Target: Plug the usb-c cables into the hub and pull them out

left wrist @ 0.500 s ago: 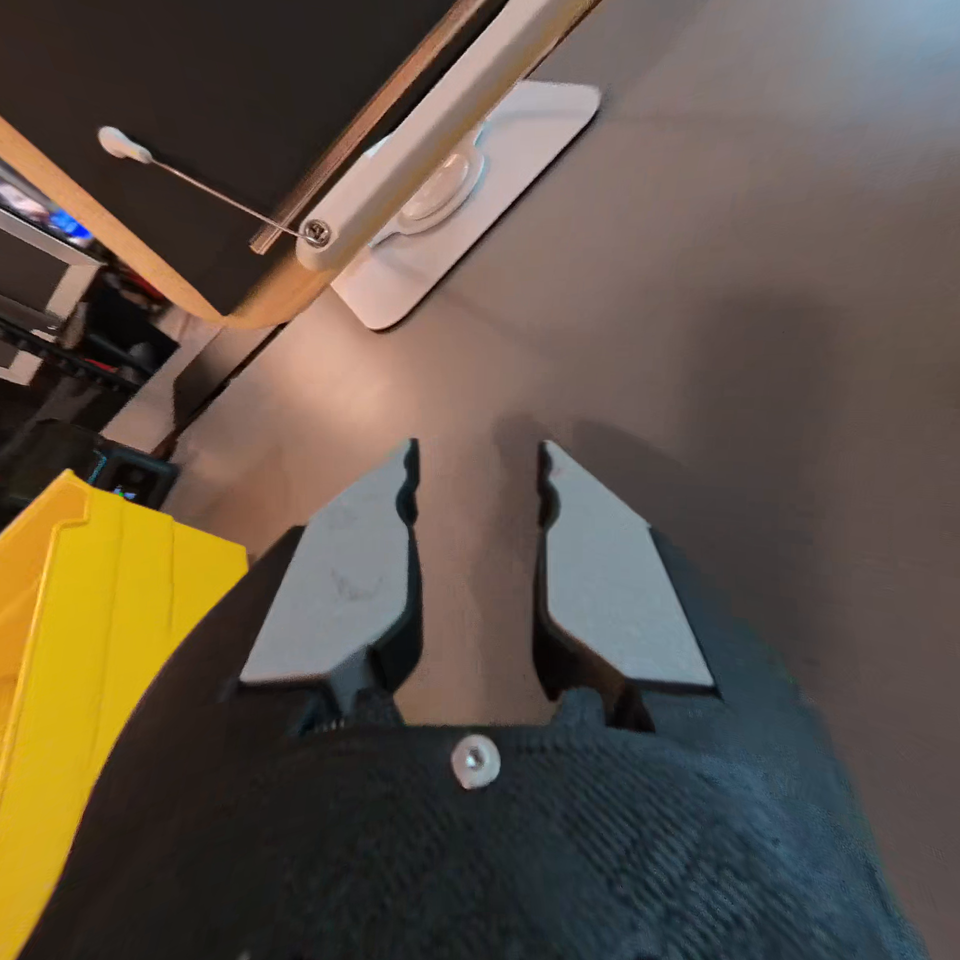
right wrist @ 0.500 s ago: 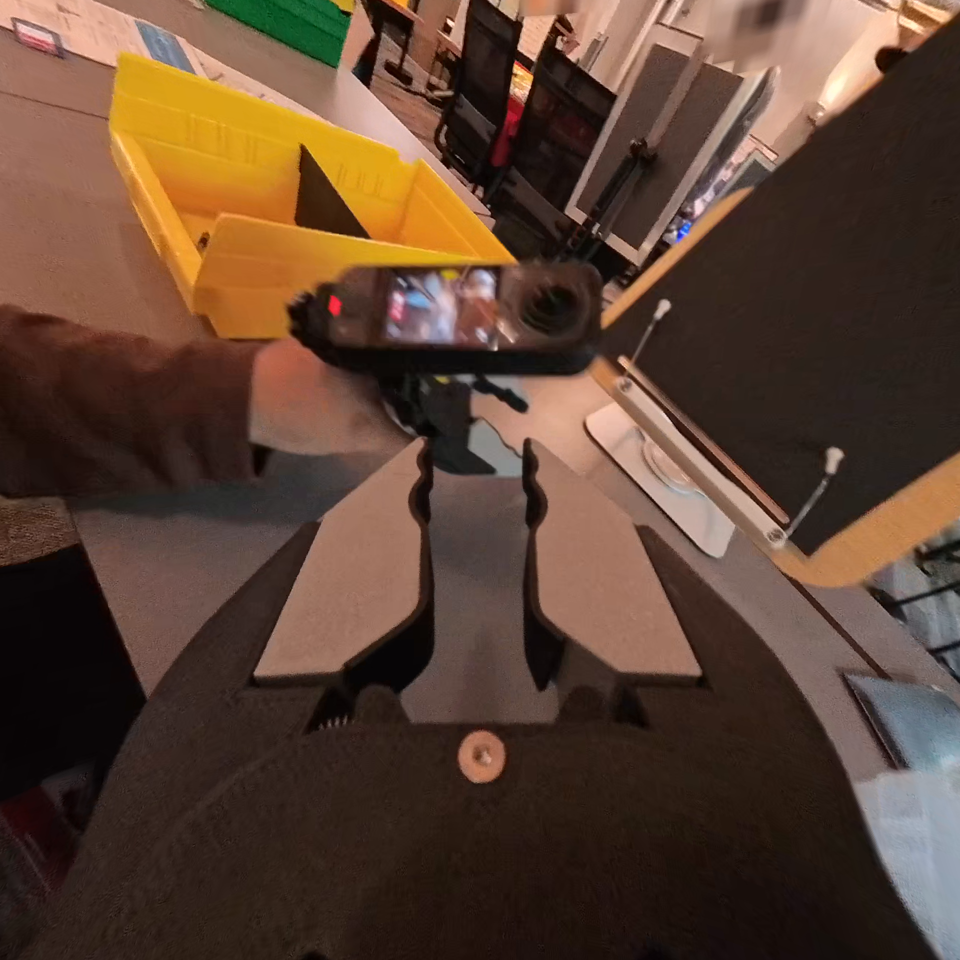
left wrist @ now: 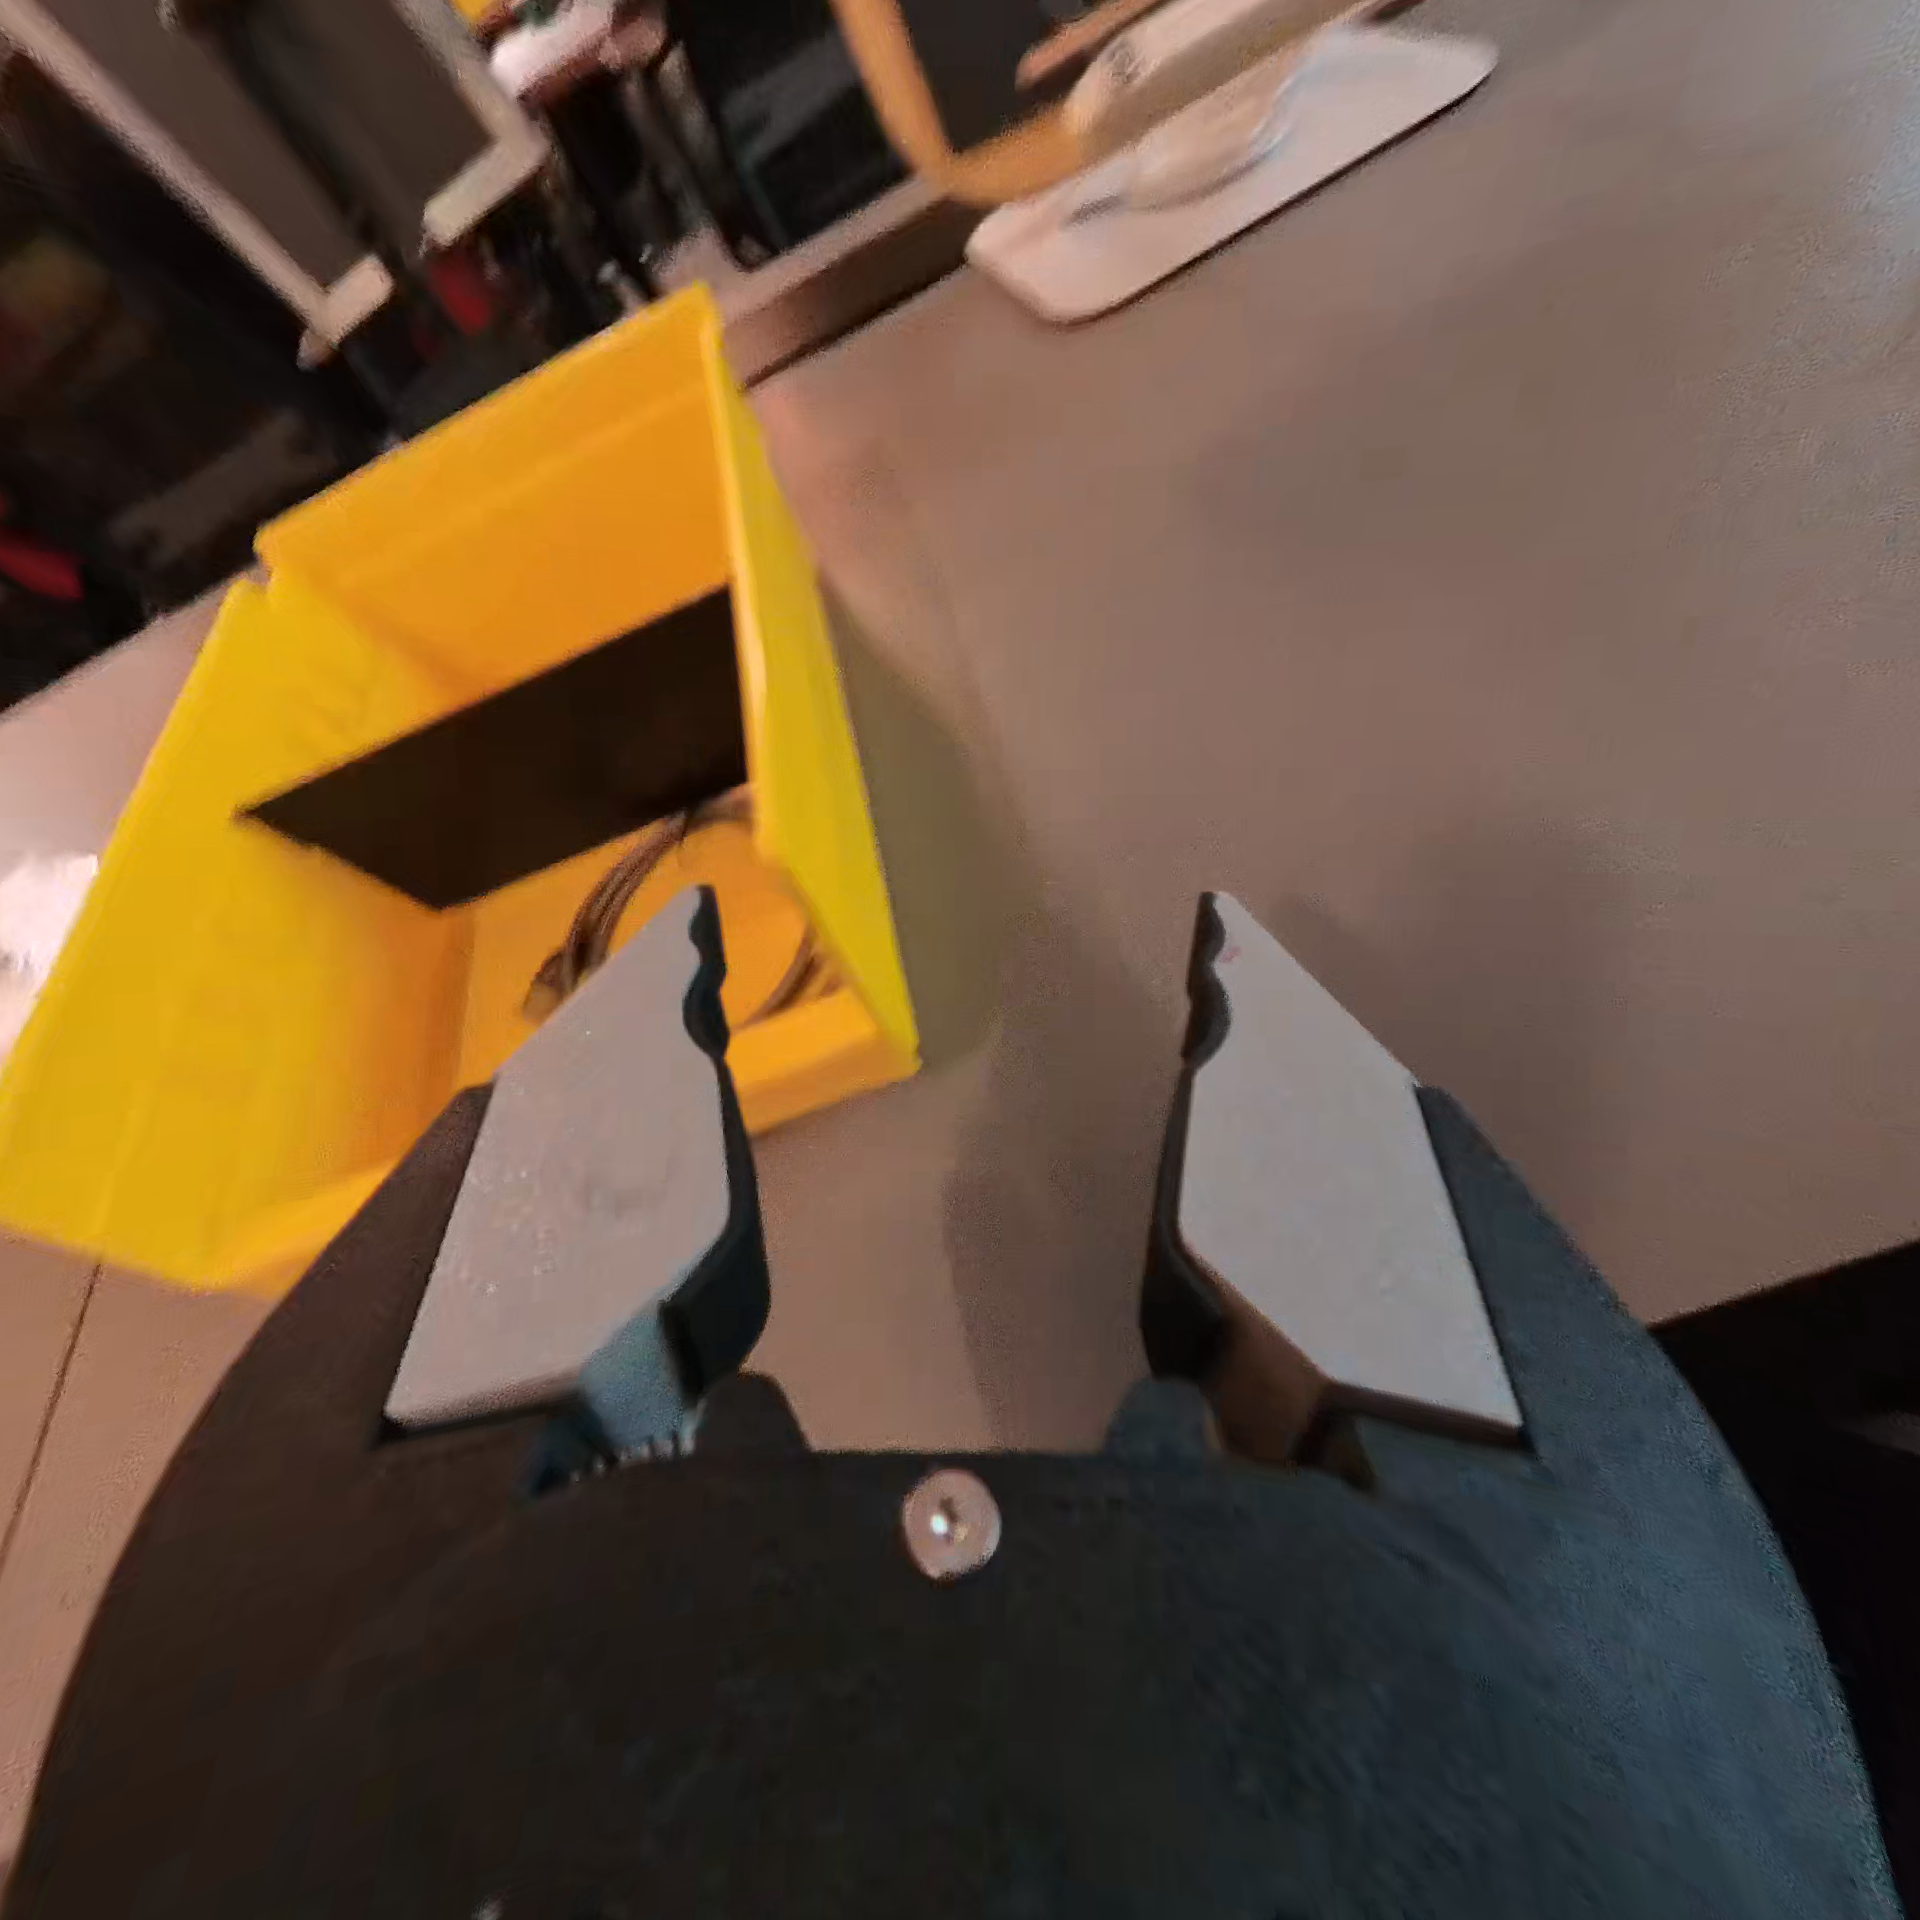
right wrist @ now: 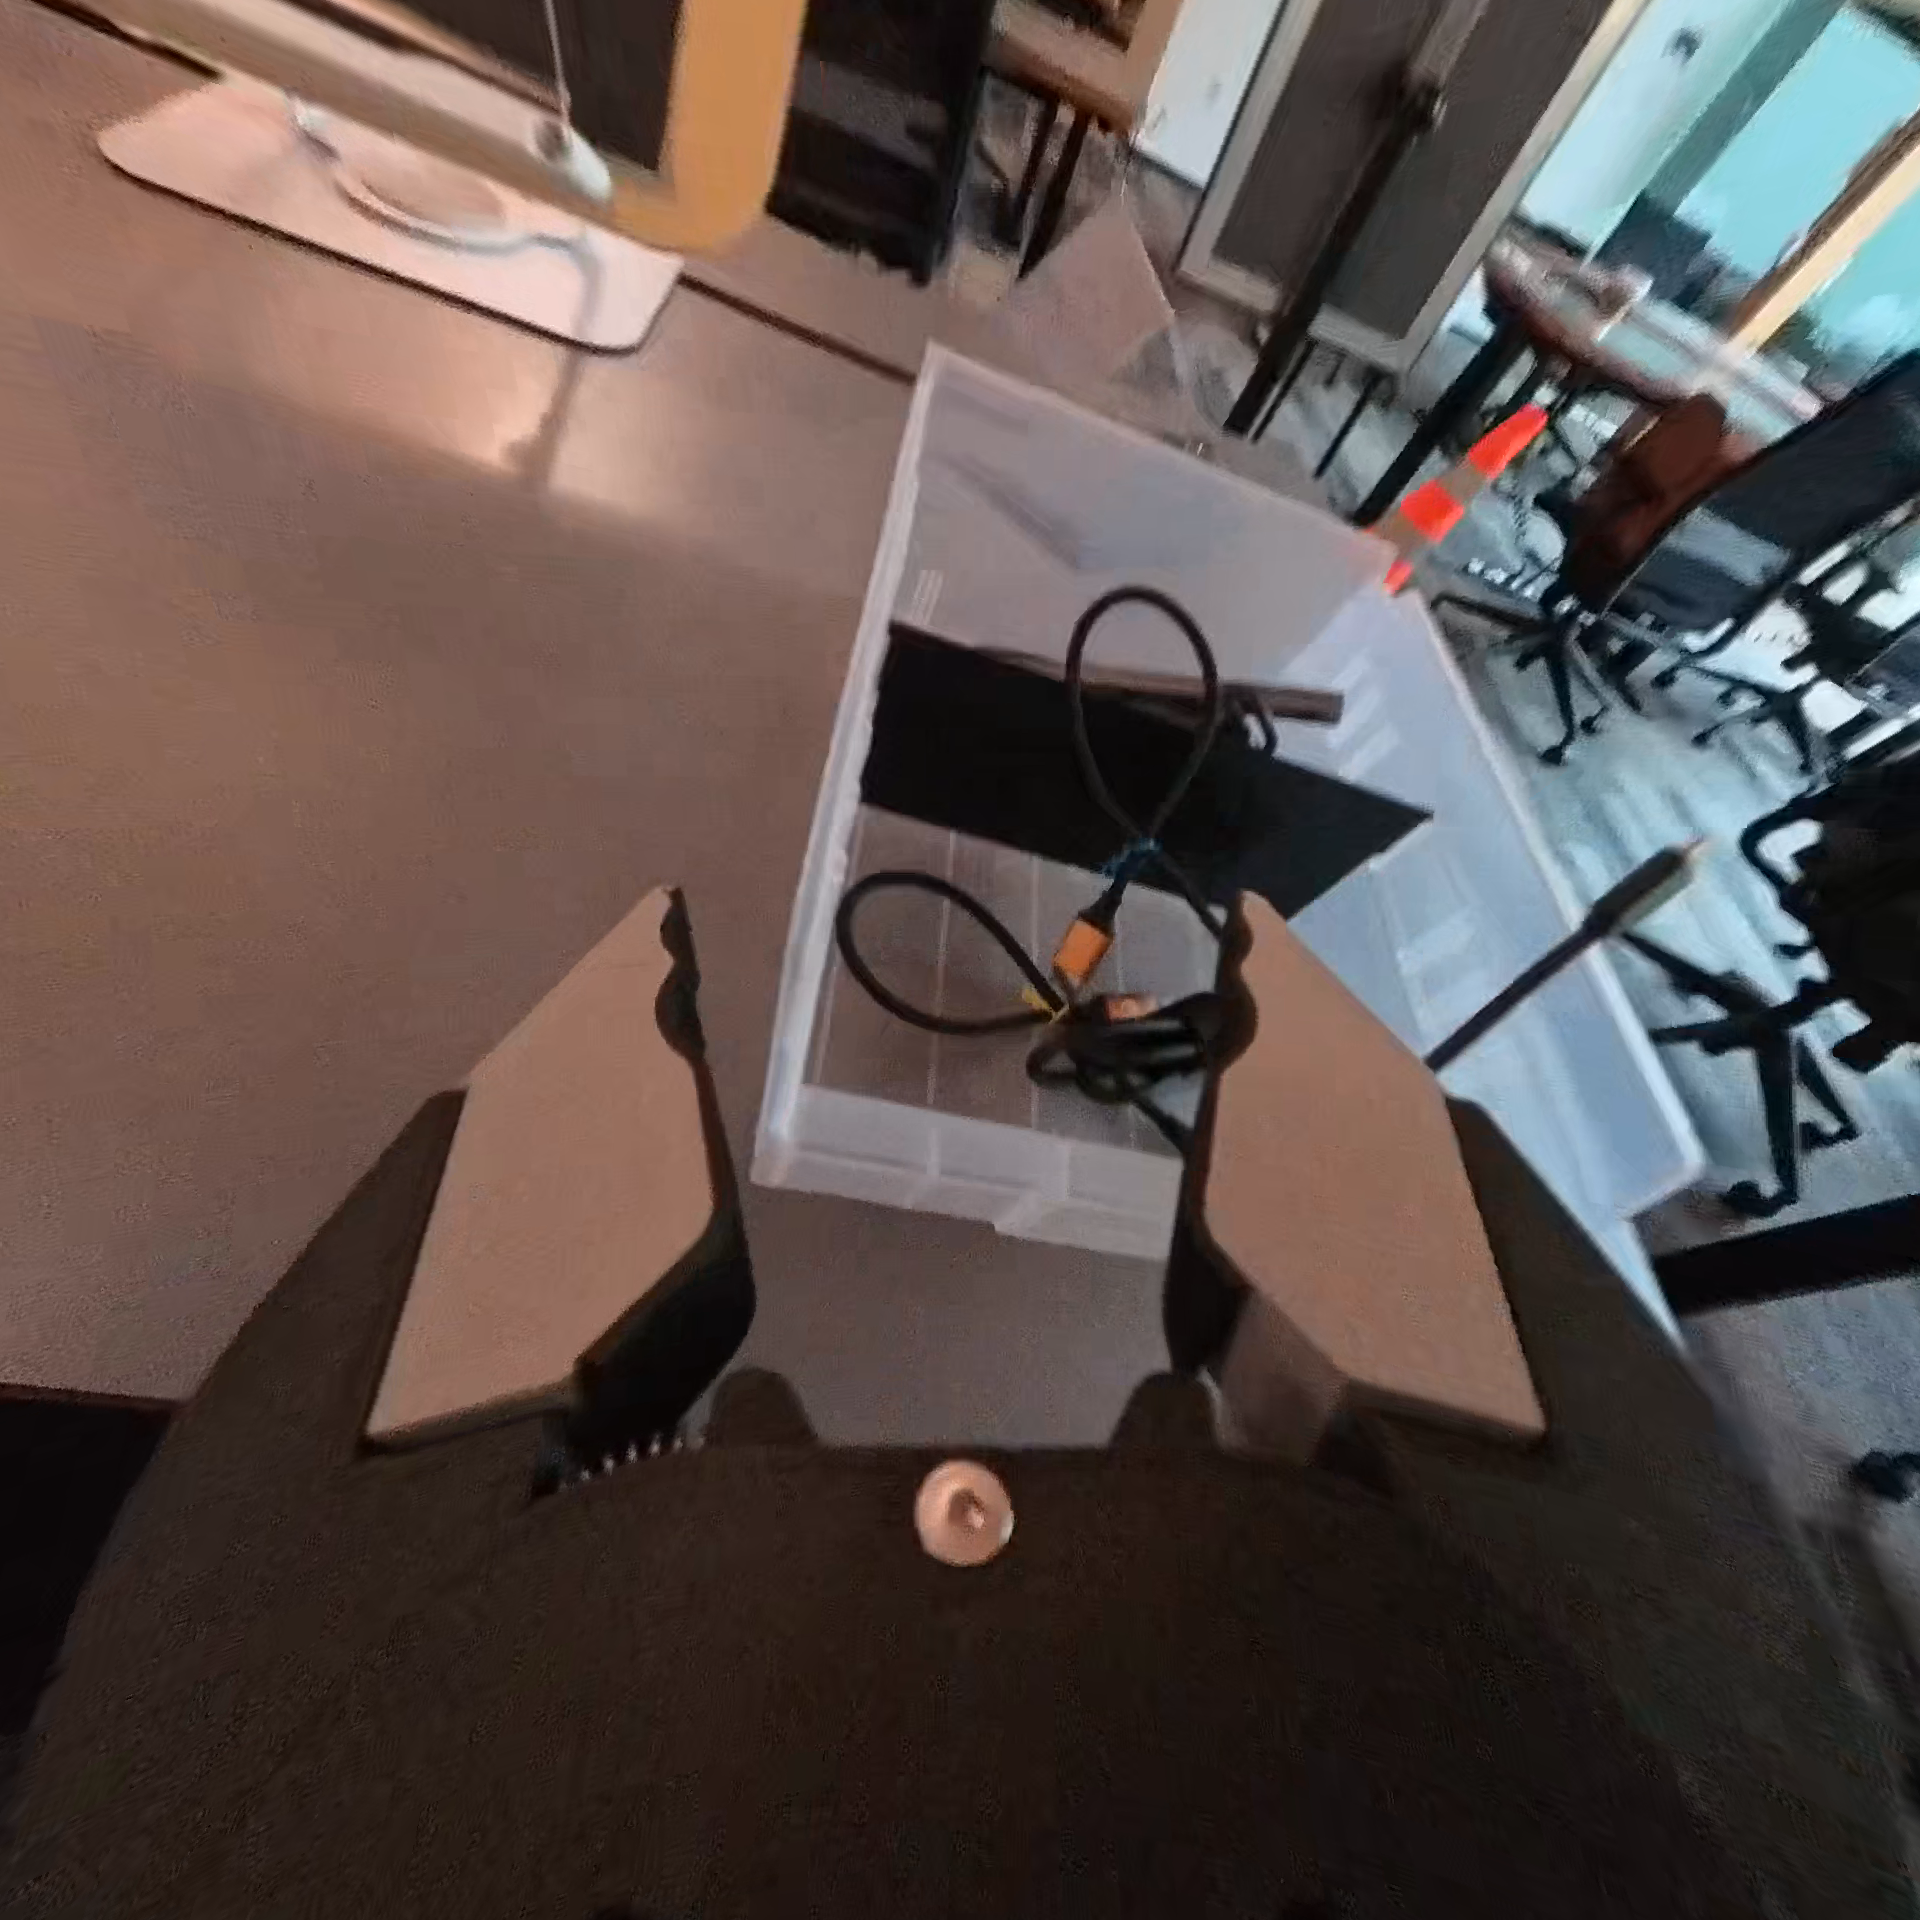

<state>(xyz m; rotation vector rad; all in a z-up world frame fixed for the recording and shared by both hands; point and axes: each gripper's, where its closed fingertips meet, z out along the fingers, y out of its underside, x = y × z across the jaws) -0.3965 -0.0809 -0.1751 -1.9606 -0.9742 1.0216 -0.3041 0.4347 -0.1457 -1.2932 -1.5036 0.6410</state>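
Right gripper is spread wide with nothing between the fingers, hovering over the table just short of the near wall of the clear bin. Left gripper is likewise wide apart and empty, over bare table just beside the yellow bin.

Cables: black usb-c cables with orange plug ends lie tangled in the clear bin's near compartment, in front of its black divider. One loop stands up above the divider. Another thin cable end sticks up past the clear bin's far side wall; can't tell what it belongs to. Coiled wires lie in the yellow bin, in front of that bin's divider, partly hidden by the left finger.

Hub: not identifiable in either view, could be hidden or lost in the blur.

Progress, my read: basically at zero. Nothing gripped, nothing plugged. Everything is still to do: pick a cable, locate the hub, insert, then pull out.
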